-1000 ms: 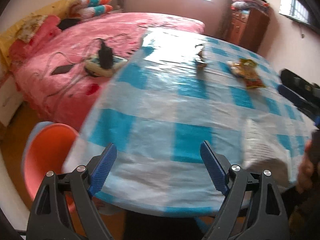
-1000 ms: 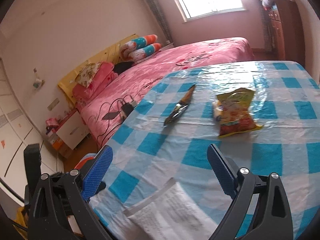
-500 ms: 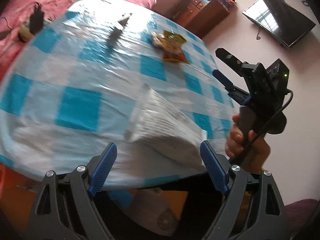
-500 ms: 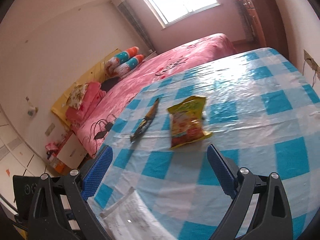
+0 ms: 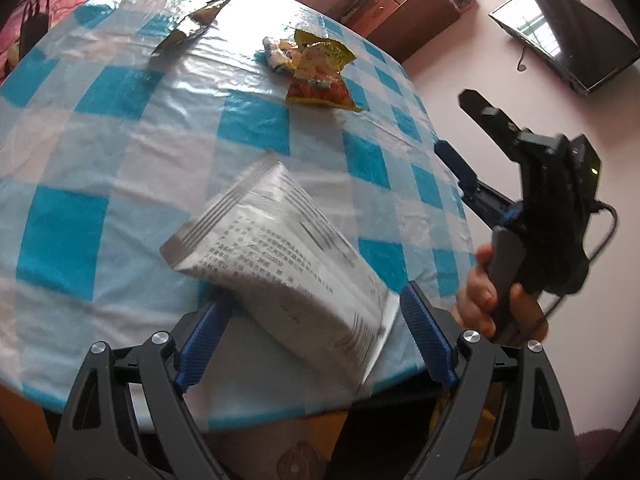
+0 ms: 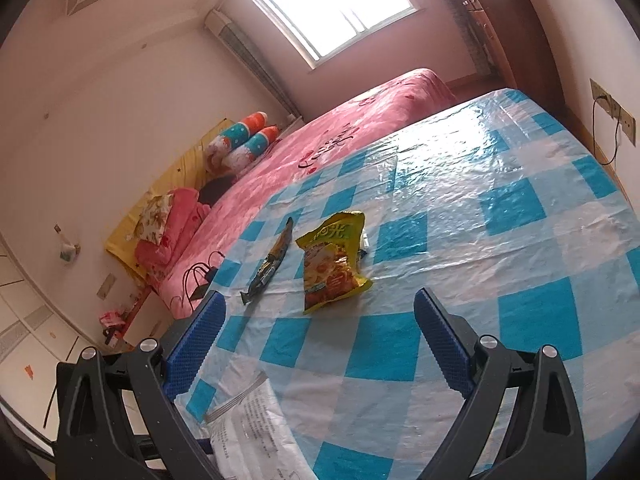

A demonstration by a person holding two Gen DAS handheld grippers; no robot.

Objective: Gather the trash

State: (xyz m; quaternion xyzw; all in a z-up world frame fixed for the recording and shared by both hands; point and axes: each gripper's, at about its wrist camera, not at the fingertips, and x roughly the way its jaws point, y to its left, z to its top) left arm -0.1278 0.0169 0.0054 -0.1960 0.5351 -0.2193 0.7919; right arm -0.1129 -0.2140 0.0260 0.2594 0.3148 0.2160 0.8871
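At the bottom of the left wrist view the left gripper (image 5: 312, 340) stands with its blue fingers (image 5: 202, 344) spread wide, and the near end of a silver printed packet (image 5: 280, 264) lies between them at the lower centre of the frame; the packet is blurred, and I cannot tell whether the pads touch it, though gaps seem to show on both sides. The packet rests on the near edge of a table covered with a blue-and-white checked cloth (image 5: 100, 128). Toward the top centre of that view lie a yellow-and-red snack bag (image 5: 320, 72) and, upper left of it and apart, a dark narrow wrapper (image 5: 192, 24). At the right edge a hand (image 5: 492, 296) grips the handle of the right gripper (image 5: 460, 128), its fingers released and pointing over the table's rim. In the right wrist view the right gripper (image 6: 320, 340) is empty and spread, the snack bag (image 6: 332, 268) at centre, the wrapper (image 6: 268, 268) just left of it, the packet (image 6: 256, 432) at lower left, a pink bed (image 6: 340, 140) beyond
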